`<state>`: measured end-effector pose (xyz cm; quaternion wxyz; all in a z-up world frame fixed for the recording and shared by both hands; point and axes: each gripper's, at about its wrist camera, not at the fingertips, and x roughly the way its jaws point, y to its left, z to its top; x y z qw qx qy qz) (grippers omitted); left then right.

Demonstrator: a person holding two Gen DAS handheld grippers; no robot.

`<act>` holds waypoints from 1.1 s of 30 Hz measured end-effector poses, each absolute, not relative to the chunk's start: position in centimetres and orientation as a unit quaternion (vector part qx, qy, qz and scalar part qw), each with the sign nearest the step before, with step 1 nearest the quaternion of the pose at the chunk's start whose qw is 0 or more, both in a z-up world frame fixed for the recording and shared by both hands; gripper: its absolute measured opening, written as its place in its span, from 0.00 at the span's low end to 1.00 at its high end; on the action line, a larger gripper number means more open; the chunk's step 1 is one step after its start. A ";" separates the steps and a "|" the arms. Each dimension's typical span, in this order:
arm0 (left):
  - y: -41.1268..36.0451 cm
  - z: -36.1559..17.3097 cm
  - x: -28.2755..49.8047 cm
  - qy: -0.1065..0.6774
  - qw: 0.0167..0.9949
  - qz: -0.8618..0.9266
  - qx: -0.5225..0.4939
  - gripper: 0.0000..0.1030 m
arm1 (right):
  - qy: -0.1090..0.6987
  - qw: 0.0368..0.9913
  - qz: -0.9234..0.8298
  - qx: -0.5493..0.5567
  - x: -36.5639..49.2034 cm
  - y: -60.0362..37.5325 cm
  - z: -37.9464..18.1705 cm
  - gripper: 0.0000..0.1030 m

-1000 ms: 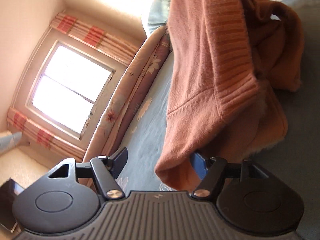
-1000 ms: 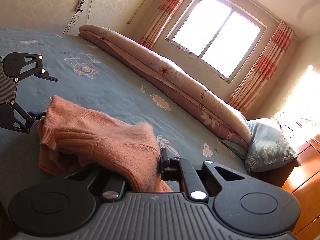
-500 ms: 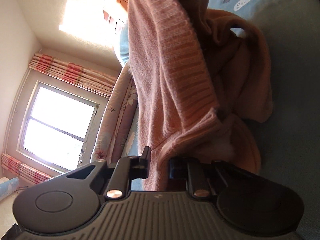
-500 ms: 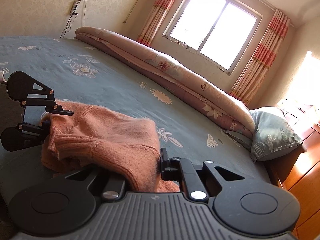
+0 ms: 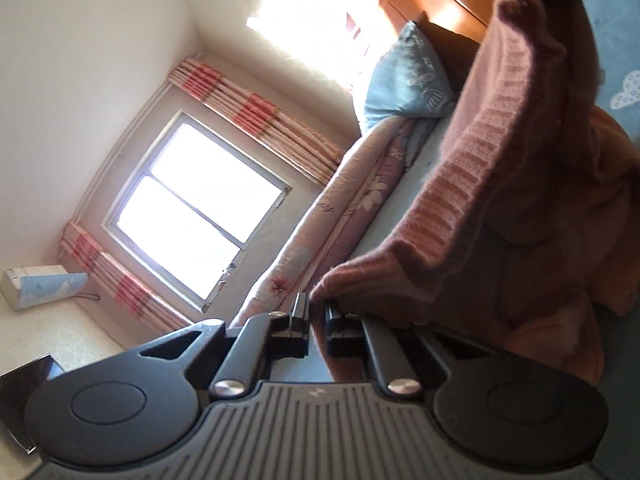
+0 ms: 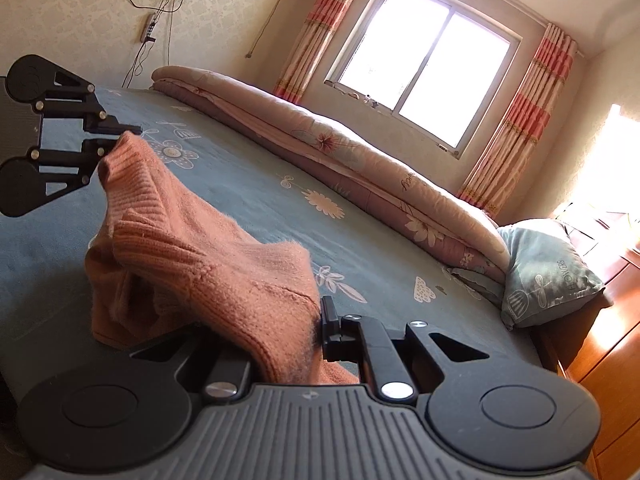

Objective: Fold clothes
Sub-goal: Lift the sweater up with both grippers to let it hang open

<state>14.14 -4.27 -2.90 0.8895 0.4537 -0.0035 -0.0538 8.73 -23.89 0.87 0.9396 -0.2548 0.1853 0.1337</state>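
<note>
Fuzzy salmon knit sweater (image 6: 208,264), soft and limp: your left gripper (image 5: 316,314) and right gripper (image 6: 280,344) both pinch its ribbed hem, so keep it taut to stop sagging.

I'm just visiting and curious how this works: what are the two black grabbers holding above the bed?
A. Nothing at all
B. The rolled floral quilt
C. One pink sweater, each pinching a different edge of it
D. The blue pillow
C: the left gripper pinches the ribbed edge of the pink sweater, and the right gripper clamps another part of it, so it hangs between them.
</note>
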 end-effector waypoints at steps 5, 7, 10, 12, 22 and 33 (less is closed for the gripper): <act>-2.9 1.6 13.6 0.016 0.906 -0.046 0.421 0.01 | 0.177 0.943 0.144 -0.243 8.2 -23.8 2.6 0.12; -1.8 1.7 12.7 0.025 0.912 -0.076 0.402 0.05 | 0.178 0.943 0.149 -0.237 8.1 -23.7 3.1 0.12; -0.7 0.7 11.4 0.035 0.911 -0.132 0.390 0.10 | 0.177 0.943 0.148 -0.242 7.9 -23.3 3.3 0.12; -1.2 -1.4 9.8 0.039 0.893 -0.156 0.420 0.14 | 0.177 0.942 0.150 -0.243 8.0 -23.1 3.7 0.12; -3.7 -10.0 7.6 0.053 0.838 -0.214 0.499 0.45 | 0.166 0.939 0.157 -0.256 7.7 -21.4 7.8 0.11; -6.2 -12.9 9.4 -0.029 0.839 -0.142 0.525 0.60 | 0.173 0.944 0.159 -0.230 6.9 -22.9 10.6 0.11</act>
